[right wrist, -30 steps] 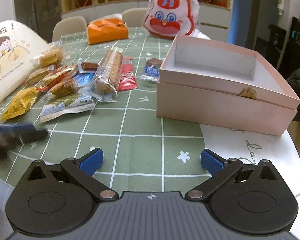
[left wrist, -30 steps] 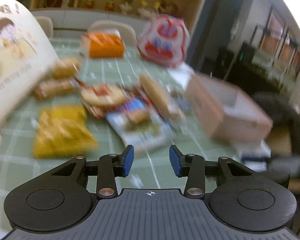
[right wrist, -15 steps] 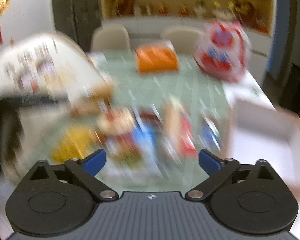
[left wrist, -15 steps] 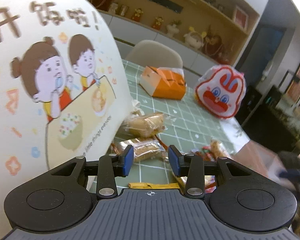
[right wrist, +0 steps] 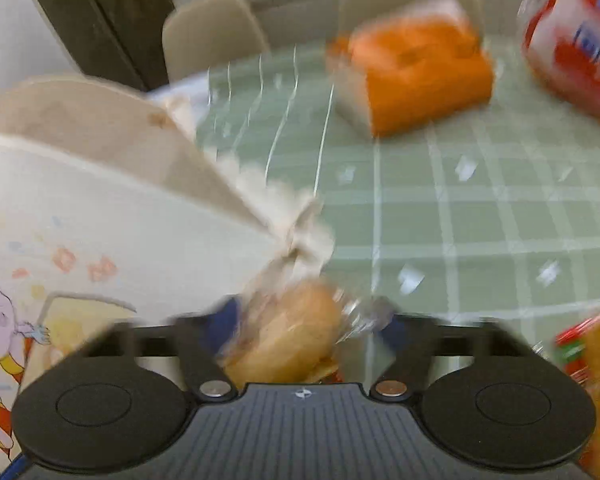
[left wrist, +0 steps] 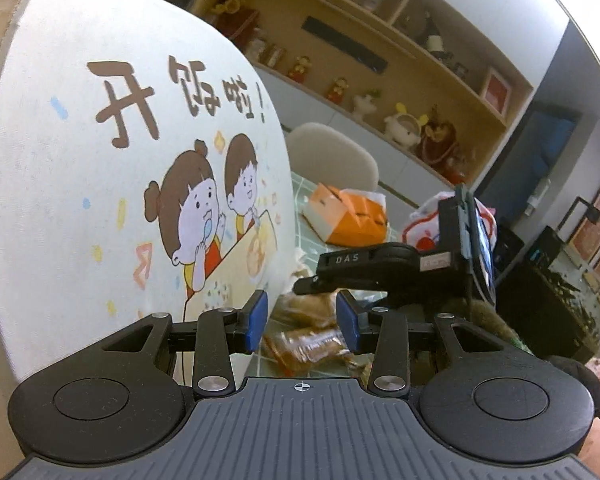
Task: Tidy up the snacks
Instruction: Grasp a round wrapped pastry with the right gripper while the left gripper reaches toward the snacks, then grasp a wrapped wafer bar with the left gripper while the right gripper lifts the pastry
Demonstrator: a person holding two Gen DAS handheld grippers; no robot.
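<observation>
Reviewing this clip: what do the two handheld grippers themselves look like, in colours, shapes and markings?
Both match: a ribbed dark grey body with a small crosshair mark, two round black discs, black linkage arms with silver rivets, and blue finger pads. Left gripper; right gripper, blurred in its own view. From the left wrist view, its side reads "DAS" and carries a phone-like screen.

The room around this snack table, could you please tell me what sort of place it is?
Most likely a home dining room: a green checked tablecloth, padded dining chairs at the table, and wall shelves of figurines behind.
</observation>
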